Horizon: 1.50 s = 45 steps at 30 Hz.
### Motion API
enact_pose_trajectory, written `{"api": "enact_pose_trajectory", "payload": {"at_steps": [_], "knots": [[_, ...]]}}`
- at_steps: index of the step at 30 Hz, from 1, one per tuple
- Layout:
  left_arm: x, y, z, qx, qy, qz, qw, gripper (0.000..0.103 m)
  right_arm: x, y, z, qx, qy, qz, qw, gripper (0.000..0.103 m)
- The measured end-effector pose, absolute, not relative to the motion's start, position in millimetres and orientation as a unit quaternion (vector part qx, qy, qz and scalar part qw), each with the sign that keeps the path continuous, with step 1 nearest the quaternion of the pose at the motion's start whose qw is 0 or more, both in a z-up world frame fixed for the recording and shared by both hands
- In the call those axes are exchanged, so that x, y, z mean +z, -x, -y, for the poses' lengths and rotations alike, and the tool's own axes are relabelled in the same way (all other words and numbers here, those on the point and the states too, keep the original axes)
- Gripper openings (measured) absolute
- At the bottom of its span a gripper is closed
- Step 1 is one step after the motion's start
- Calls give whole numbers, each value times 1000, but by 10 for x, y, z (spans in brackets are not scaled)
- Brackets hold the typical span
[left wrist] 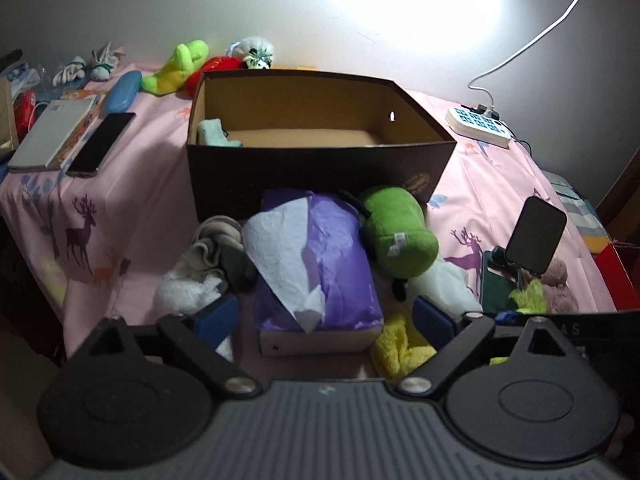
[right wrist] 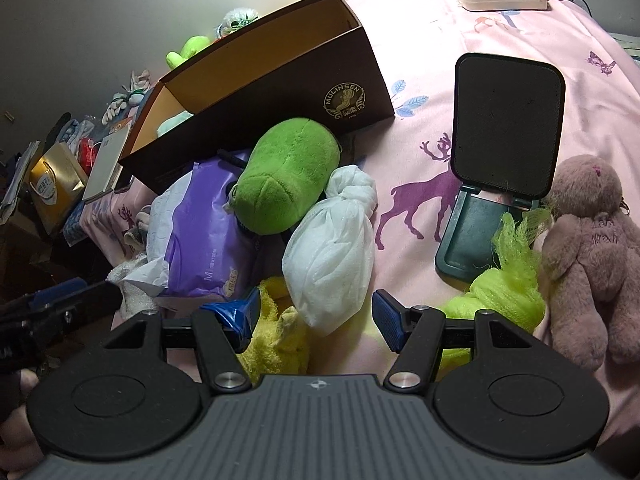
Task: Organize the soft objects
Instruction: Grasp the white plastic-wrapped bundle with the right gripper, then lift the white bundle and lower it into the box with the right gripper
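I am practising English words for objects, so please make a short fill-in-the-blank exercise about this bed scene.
1. The dark brown cardboard box stands on a ___ bedsheet printed with deer.
2. The round green plush toy leans against the purple ___ pack.
3. The knotted white cloth bundle lies in front of the ___ gripper.

Missing words: pink; tissue; right
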<state>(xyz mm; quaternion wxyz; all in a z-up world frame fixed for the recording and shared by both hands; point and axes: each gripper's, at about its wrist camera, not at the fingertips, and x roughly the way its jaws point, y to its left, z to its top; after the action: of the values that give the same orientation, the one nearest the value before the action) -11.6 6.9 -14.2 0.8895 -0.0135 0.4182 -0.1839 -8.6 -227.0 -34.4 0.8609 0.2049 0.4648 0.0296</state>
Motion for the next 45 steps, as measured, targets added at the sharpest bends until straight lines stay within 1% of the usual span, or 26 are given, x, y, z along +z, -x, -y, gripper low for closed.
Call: {"api": "enact_pose_trajectory", "payload": {"at_steps": [5,10,11,13,15,16,17,18,20,26,34,45], "knots": [[-215,258,-35,-198,6,-431,880,94,-394,-62,2300,14,-214,-450,867,47],[-220,312,-51,-192,3,-434,880,96,-556,-237,2294,11,-223,-465,857,46],[-221,310,-66,-190,4,-435,880,96,-592,-260,2297,12,-225,-473,852,44],[-224,309,-92,-186,6,-436,881,97,-635,-263,2307,19,-230,-477,848,35],[-222,292,-111,-184,8,-437,881,97,-650,-246,2337,23,-243,-474,846,16],[-222,282,-115,-184,9,-437,880,97,-651,-240,2352,24,-247,-473,845,13],[-223,272,-116,-184,9,-437,880,97,-648,-234,2366,24,-250,-471,846,7],[-225,257,-114,-186,8,-437,880,97,-639,-226,2377,22,-251,-469,846,3],[-237,223,-89,-191,4,-439,878,97,-615,-203,2399,21,-253,-465,848,0],[-275,107,31,-216,-6,-445,869,97,-493,-59,2467,18,-259,-441,859,0],[-246,9,267,-255,-42,-435,863,97,-172,152,2439,17,-218,-385,897,0],[-133,-158,435,-271,-60,-426,861,100,115,260,2486,14,-240,-338,910,0]]}}
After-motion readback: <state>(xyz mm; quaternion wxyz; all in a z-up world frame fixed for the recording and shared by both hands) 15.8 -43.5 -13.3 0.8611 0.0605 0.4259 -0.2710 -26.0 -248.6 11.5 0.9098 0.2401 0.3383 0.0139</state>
